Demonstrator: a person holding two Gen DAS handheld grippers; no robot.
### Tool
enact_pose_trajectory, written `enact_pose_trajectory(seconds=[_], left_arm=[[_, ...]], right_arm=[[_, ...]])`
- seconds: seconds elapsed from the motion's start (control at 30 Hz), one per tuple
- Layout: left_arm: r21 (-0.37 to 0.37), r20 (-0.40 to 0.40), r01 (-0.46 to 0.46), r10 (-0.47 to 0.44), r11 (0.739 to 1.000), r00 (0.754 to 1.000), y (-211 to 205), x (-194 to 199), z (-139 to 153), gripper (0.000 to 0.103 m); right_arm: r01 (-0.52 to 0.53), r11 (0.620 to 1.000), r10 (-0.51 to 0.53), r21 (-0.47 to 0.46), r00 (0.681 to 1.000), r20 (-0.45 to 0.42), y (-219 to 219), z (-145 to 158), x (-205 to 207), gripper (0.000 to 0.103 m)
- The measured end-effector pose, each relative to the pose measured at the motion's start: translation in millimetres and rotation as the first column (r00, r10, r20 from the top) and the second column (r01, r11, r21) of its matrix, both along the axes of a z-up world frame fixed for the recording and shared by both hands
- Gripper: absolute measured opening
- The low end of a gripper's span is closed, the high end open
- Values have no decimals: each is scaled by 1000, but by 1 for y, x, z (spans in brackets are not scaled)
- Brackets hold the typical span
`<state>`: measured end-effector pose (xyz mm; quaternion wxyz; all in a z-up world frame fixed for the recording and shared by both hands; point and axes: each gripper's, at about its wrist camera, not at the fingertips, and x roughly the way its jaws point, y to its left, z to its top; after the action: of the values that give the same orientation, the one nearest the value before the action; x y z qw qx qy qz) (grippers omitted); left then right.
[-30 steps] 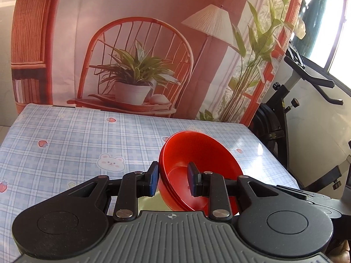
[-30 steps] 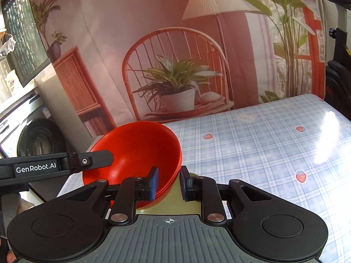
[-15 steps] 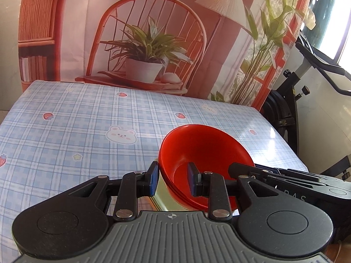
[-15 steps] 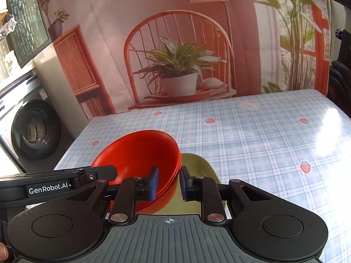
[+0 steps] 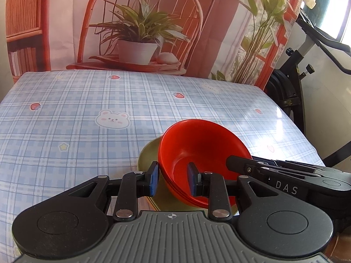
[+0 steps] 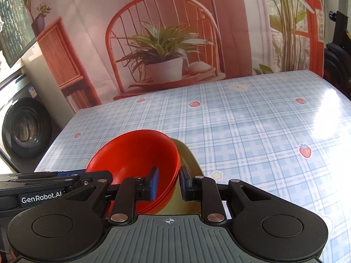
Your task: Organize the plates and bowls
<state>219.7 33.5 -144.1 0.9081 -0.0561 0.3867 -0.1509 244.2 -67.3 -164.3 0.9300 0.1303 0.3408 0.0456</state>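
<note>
A stack of red bowls (image 5: pixel 197 153) sits over an olive-green plate (image 5: pixel 149 153) at the near edge of the table. My left gripper (image 5: pixel 172 178) is shut on the left rim of the stack, one finger inside and one outside. My right gripper (image 6: pixel 167 183) is shut on the right rim of the same red bowls (image 6: pixel 136 160), with the green plate (image 6: pixel 188 160) beneath. Each gripper's body shows in the other's view. Whether the stack rests on the plate or hangs just above it, I cannot tell.
The table carries a blue plaid cloth (image 5: pixel 87 109) with strawberry and bear prints. A printed backdrop (image 5: pixel 140 22) hangs behind it. An exercise bike (image 5: pixel 307 65) stands to the right, and a washing machine (image 6: pixel 22 127) to the left.
Both grippers have carried the red bowls down and forward over the table's near edge. The green plate now shows more under the stack. Both grips are unchanged.
</note>
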Motion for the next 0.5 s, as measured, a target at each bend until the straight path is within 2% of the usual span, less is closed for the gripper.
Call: enact_pose_trajectory(seconds=[0.23, 0.5], left_arm=[[15, -29, -3, 3, 1000, 1000, -2, 1, -8, 29], [27, -26, -8, 9, 1000, 1000, -3, -1, -6, 29]], right_arm=[[-9, 1000, 9, 1, 1000, -28, -2, -13, 2, 18], [-14, 1000, 13, -9, 1000, -28, -1, -12, 0, 17]])
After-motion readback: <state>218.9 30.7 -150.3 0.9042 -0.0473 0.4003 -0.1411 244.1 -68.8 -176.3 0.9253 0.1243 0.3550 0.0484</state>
